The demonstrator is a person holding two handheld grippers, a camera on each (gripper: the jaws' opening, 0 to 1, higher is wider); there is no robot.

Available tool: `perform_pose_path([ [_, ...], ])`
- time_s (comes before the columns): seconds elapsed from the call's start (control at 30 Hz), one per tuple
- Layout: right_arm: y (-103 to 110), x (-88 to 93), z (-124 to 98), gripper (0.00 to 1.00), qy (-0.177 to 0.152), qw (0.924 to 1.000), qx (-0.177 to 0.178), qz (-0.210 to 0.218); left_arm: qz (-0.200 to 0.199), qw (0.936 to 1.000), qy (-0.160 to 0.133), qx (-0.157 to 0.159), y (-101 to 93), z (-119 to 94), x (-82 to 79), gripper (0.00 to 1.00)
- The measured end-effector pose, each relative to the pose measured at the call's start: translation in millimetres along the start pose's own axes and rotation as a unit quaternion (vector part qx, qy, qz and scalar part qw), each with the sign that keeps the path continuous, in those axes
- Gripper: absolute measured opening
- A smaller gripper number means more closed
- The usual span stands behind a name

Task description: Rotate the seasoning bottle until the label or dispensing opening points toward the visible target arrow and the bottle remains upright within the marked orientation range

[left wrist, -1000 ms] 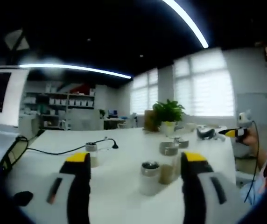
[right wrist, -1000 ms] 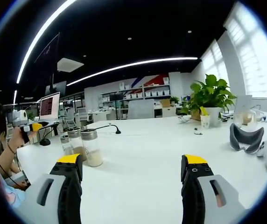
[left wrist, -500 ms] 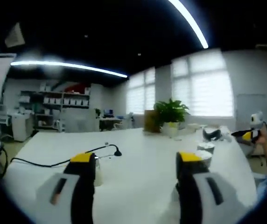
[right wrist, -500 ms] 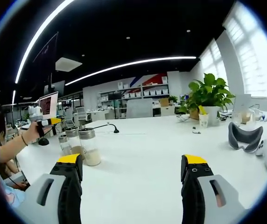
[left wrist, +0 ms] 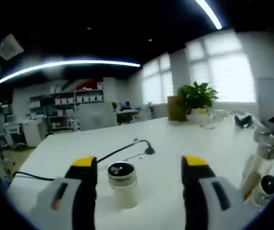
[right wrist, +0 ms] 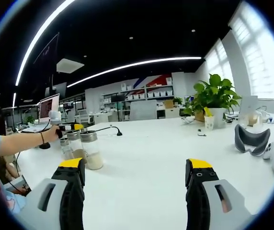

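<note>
Writing/labels: none legible on any bottle; monitor (right wrist: 49,106) text in right gripper view too small to read.
Left hand-held gripper (left wrist: 137,163): jaws apart, yellow-tipped, nothing between the pads; they flank a bottle without touching it.
Seasoning bottle (left wrist: 122,184): upright on the white tabletop (left wrist: 175,143), between the left jaws and closer to the left one; pale body, dark cap with a shiny top. Label and opening direction cannot be told.
Other bottles, left view: one tall clear bottle (left wrist: 257,160) and a small dark-capped one (left wrist: 266,188) at the right edge, leaning from lens distortion.
Right hand-held gripper (right wrist: 136,168): jaws apart, holding nothing, over bare tabletop.
Bottle group, right view: glass jar (right wrist: 92,150) with pale powder and a second bottle (right wrist: 75,143) just beside it, both upright, well left of the right jaws.
Person's hand (right wrist: 56,132): reaches to that group, next to the bottle tops.
Cable (left wrist: 127,148): black, across the tabletop behind the seasoning bottle.
Plant (right wrist: 214,98): far side; grey headset (right wrist: 251,140) to the right.
Change vs 0.5 s ago: left view has swung and dropped; the seasoning bottle now sits between the jaws, previously half hidden behind the left jaw. In right view the arm has extended to the bottles.
</note>
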State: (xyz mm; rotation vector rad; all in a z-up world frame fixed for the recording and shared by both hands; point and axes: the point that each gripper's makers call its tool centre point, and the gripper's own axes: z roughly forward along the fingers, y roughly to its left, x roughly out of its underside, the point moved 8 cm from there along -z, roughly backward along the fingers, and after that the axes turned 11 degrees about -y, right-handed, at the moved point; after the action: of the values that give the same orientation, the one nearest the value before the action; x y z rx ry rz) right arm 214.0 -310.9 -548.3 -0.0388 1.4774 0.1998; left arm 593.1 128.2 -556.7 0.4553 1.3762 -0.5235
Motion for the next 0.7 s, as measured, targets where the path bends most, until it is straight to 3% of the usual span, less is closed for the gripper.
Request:
perform_pose_path([
  [0.13, -0.7, -1.1, 0.1, 0.88, -0.003, 1.0, 0.0, -0.001, 0.055, 0.9972, 0.035, -0.037, 9.9, 8.1, 12.0, 0.7],
  [0.23, -0.3, -1.5, -0.5, 0.87, 0.0, 1.0, -0.002, -0.005, 0.016, 0.9984, 0.019, -0.051, 12.9, 13.7, 18.1, 0.67],
  [0.33, -0.2, -4.2, -2.4, 0.87, -0.004, 0.9999, 0.0, -0.01, 0.027, 0.9973, 0.039, -0.057, 15.1, 16.3, 28.1, 0.66],
  [0.4, -0.7, -4.4, -2.6, 0.87, -0.005, 0.9999, 0.002, -0.01, 0.014, 0.997, 0.04, -0.065, 17.0, 15.3, 31.9, 0.65],
  [0.47, -2.0, -3.4, -2.5, 0.87, -0.003, 0.9999, 0.004, -0.009, -0.023, 0.997, 0.016, -0.072, 19.1, 15.9, 30.5, 0.64],
  [0.6, -3.4, -1.3, -1.4, 0.87, 0.0, 1.0, 0.004, -0.003, 0.0, 0.9974, 0.02, -0.07, 18.4, 16.8, 29.7, 0.54],
  [0.7, -4.0, -1.2, -1.7, 0.87, 0.003, 1.0, 0.004, -0.008, -0.009, 0.9975, 0.021, -0.067, 20.2, 18.8, 32.4, 0.51],
])
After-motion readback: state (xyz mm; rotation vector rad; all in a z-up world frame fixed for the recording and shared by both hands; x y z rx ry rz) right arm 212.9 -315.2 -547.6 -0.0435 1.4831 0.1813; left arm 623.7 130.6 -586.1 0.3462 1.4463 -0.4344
